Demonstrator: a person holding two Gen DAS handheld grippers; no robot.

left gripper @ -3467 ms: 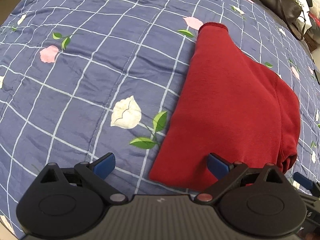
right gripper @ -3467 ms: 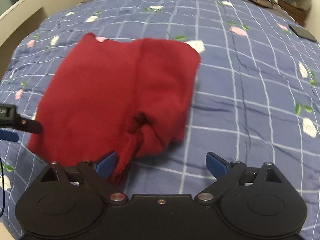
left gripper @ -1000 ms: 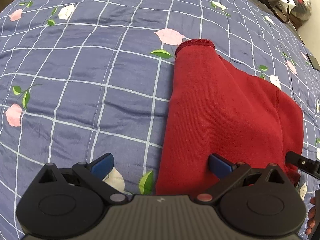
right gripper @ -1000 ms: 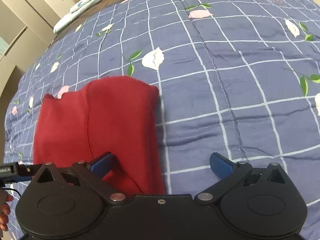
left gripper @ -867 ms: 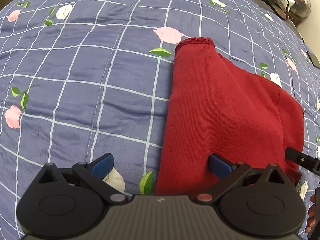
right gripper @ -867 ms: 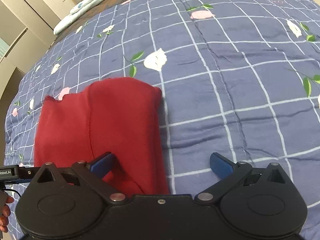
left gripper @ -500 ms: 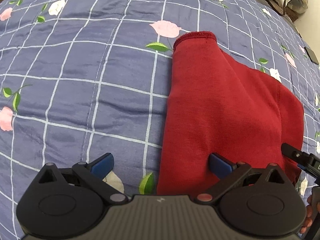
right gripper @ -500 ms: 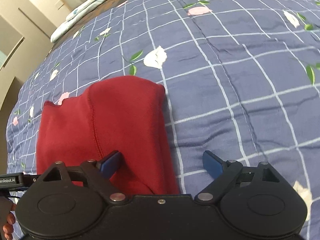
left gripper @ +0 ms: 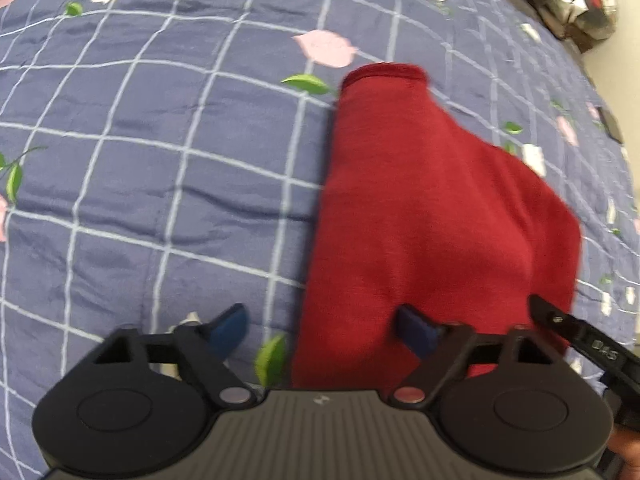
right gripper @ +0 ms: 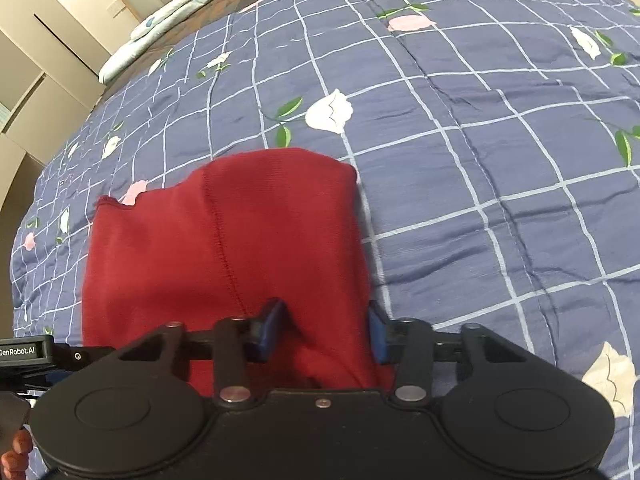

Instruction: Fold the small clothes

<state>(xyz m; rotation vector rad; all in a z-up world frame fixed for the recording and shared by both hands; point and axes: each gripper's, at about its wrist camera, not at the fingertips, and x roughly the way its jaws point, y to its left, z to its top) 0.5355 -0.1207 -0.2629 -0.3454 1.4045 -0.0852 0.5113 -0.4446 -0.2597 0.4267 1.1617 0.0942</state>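
"GenRobot.AI" can be read on the left gripper's side (right gripper: 24,351) in the right wrist view; some digits on the right gripper's arm in the left view are too blurred to make out. One red garment (left gripper: 420,216) is laid folded on the blue checked bedspread (left gripper: 160,160), cuff end far, bulky end near. Plenty of bare quilt is left open to its left and right. Two grippers are counted. The right gripper (right gripper: 326,334) has just been closing, and its jaws are seen pinched on a bunched fold at the near right corner. The left gripper (left gripper: 324,326) has been closing too, jaws still wide, straddling the garment's near left edge without gripping it.
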